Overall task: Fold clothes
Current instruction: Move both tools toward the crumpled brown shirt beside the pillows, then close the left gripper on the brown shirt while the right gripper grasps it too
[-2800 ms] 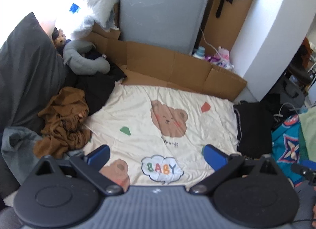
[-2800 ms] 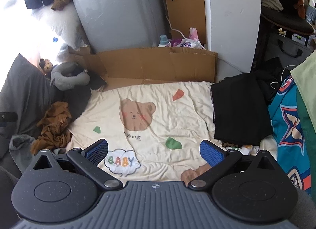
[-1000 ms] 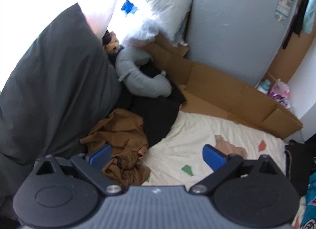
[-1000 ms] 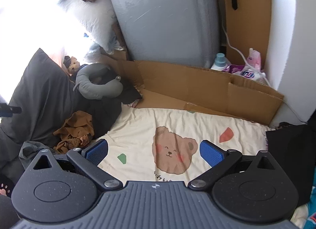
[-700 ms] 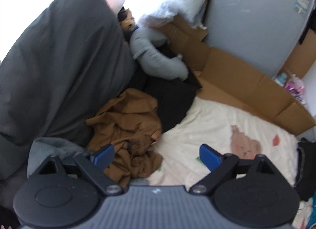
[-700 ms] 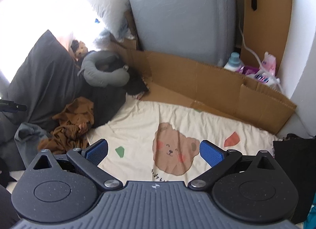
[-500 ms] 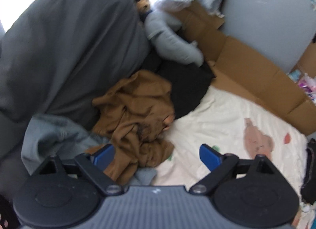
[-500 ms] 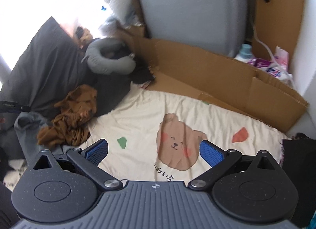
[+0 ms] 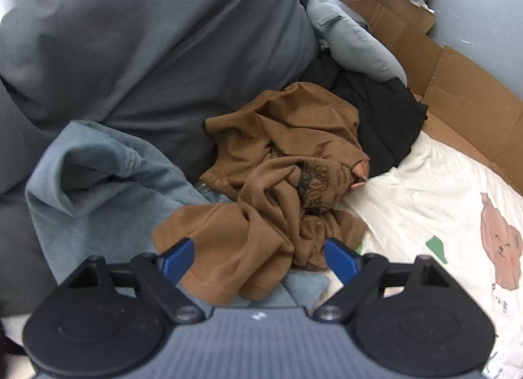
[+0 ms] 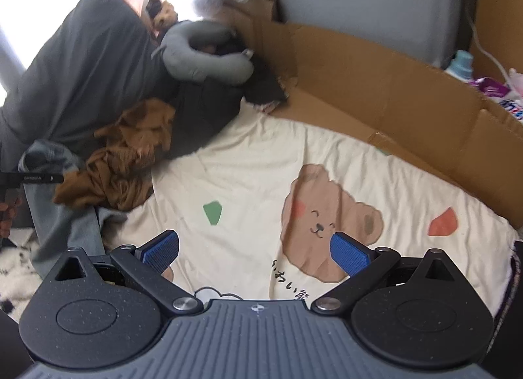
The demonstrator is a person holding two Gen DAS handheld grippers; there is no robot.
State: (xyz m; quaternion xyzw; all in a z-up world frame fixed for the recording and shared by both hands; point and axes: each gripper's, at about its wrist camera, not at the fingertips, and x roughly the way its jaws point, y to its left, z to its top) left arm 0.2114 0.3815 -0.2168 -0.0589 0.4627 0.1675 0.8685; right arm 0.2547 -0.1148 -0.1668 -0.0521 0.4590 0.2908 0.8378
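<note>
A crumpled brown garment lies in a heap at the left edge of the cream bear-print blanket. My left gripper hangs open right over the near hem of this heap, blue pads on either side of the cloth, nothing clamped. Under the brown heap lies a grey-blue garment. In the right wrist view the brown garment sits far left, and my right gripper stands open above the blanket, holding nothing.
A large dark grey pillow backs the pile. A grey neck pillow and black clothing lie beyond. A cardboard wall borders the blanket's far side. A hand shows at the far left of the right wrist view.
My left gripper has swung left and dropped close onto the brown heap. The right gripper has drifted left and lower over the blanket. Both stayed open.
</note>
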